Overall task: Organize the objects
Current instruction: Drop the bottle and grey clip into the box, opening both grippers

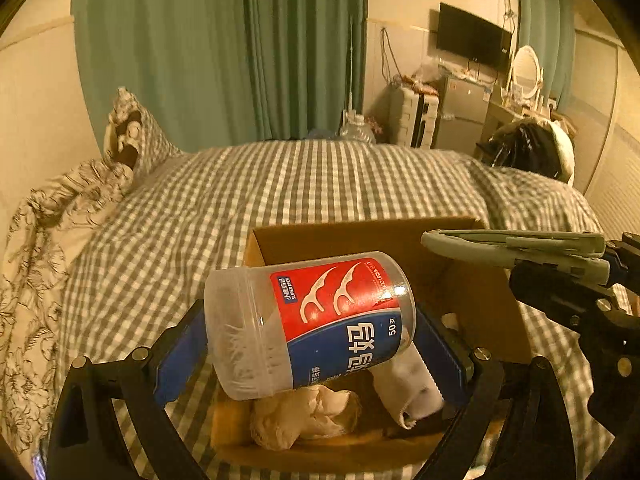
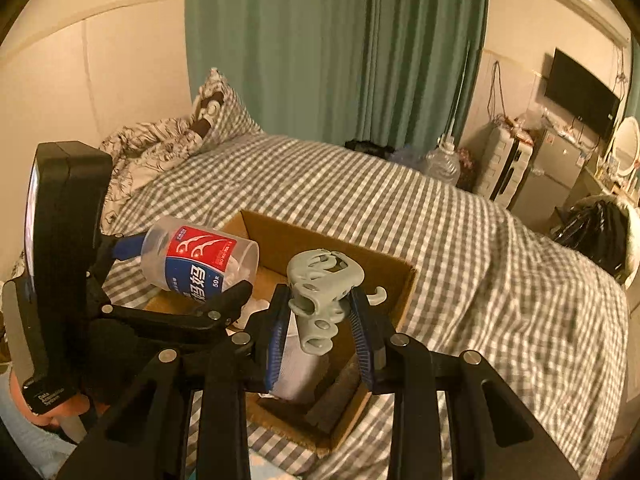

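Your left gripper (image 1: 310,340) is clamping a clear plastic floss-pick jar (image 1: 308,324) with a red and blue label, picks showing through its wall. It is lying tilted over the cardboard box (image 1: 360,236) on the checked bed (image 1: 280,184), long axis crosswise between the pads, lid end pointing left. Your right gripper (image 2: 320,320) is pinching a grey perforated clip (image 2: 322,288) over the same box. The box's contents, pale cloth-like items, are partly hidden and hard to identify.
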Motion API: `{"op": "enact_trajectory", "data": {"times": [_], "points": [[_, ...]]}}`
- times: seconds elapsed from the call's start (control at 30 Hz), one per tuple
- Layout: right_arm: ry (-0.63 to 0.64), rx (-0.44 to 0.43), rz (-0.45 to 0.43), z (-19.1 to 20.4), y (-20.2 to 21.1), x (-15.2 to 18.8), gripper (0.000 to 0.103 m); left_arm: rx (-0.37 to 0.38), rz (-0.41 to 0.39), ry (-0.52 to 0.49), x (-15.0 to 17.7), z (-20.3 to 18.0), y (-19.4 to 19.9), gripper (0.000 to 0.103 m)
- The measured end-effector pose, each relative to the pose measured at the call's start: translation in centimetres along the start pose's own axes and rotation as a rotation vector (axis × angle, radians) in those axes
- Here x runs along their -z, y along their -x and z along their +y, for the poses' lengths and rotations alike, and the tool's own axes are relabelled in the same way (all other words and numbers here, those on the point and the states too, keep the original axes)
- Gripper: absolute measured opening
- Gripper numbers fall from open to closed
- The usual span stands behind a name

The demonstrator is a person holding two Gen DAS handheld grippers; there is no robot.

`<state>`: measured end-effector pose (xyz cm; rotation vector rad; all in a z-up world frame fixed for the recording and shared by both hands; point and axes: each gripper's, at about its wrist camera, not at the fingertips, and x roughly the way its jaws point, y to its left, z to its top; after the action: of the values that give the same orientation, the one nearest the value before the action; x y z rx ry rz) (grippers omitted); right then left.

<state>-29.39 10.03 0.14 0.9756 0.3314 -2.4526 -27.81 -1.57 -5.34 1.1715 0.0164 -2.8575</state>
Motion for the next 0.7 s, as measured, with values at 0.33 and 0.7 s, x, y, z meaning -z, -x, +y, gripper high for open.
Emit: {"op": "enact_trajectory", "data": {"times": [0.33, 0.7], "points": [[-0.049, -0.019, 0.012, -1.9, -0.9, 1.2, 0.03, 0.009, 0.066, 0.043, 0.5, 0.3, -1.3, 0.1], [-0.052, -0.001, -0.104, -1.8, 7.0, 0.6, 0.055, -0.044, -0.047, 0.006, -0.9, -0.6, 6.1, 0.103]]}}
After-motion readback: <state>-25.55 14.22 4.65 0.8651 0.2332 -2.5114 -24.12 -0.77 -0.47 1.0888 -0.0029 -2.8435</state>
